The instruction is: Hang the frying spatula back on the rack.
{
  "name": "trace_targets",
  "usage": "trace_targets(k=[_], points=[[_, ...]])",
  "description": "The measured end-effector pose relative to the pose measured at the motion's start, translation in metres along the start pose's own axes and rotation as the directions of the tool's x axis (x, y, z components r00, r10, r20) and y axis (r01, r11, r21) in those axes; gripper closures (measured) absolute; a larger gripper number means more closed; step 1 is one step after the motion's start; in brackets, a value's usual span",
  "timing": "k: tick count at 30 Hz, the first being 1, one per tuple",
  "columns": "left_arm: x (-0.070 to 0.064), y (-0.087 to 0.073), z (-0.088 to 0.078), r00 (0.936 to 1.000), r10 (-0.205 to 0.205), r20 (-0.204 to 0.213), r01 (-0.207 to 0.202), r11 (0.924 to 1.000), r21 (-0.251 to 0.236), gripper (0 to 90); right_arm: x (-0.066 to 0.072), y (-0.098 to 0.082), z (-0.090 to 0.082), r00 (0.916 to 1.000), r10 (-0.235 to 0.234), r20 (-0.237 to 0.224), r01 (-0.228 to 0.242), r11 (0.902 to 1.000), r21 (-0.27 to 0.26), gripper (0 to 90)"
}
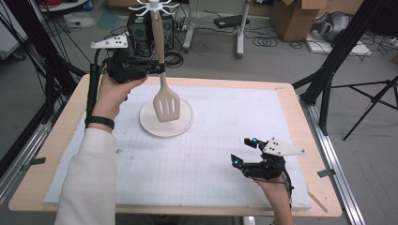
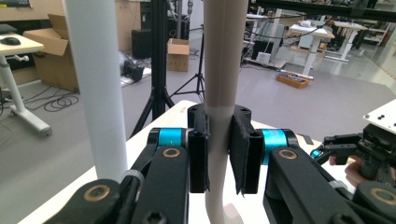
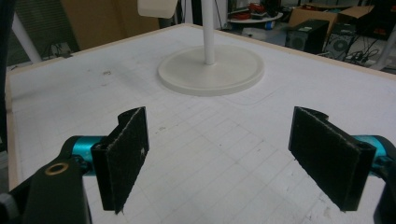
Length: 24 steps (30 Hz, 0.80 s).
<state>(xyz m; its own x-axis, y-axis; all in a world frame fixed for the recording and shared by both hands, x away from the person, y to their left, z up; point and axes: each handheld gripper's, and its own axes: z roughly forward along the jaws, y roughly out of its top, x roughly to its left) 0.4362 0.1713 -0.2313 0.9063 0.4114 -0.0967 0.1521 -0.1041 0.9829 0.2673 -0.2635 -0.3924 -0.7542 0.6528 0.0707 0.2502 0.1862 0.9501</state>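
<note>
- While left gripper [image 1: 159, 69] clamps beige plastic slotted spatula [image 1: 165, 101] upright above round white stand base [image 1: 183, 126], lift steadily toward hooked rack top [image 1: 154, 5].
- Keep right gripper [image 1: 246, 151] (jaws spread, empty) parked clear.

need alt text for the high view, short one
The left gripper clamps the handle of a beige slotted plastic spatula, blade hanging down above a round white stand base whose pole carries hooks on top. The right gripper, jaws open, rests low over the white gridded mat.
</note>
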Motion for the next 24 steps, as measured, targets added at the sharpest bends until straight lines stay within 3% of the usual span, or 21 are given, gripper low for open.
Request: trace_targets(k=[9, 10, 16, 21, 24], points=[[-0.001, -0.003, 0.007, 0.9999, -0.002, 0.010, 0.002, 1.0000, 0.005, 75.2, 0.001, 0.000, -0.001, 1.0000, 0.000, -0.004, 0.000, 1.0000, -0.001, 19.1], [-0.001, -0.003, 0.007, 0.9999, -0.017, 0.002, 0.017, 0.9995, -0.025, 70.0, 0.001, 0.000, 0.000, 1.0000, -0.004, -0.005, 0.004, 1.0000, -0.003, 19.1], [-0.003, -0.008, 0.004, 0.9985, -0.023, -0.049, 0.024, 0.9997, 0.005, 44.4, 0.002, 0.001, -0.002, 1.0000, -0.003, -0.007, 0.003, 1.0000, -0.008, 19.1], [-0.010, -0.025, -0.015, 0.9909, 0.004, -0.134, -0.004, 1.0000, -0.006, 28.2, 0.001, 0.000, -0.002, 1.0000, -0.004, -0.002, 0.004, 1.0000, -0.006, 19.1], [-0.016, -0.031, -0.023, 0.9886, 0.017, -0.149, -0.018, 0.9998, -0.003, 21.3, 0.001, 0.000, -0.002, 1.0000, -0.004, -0.001, 0.004, 1.0000, -0.007, 19.1]])
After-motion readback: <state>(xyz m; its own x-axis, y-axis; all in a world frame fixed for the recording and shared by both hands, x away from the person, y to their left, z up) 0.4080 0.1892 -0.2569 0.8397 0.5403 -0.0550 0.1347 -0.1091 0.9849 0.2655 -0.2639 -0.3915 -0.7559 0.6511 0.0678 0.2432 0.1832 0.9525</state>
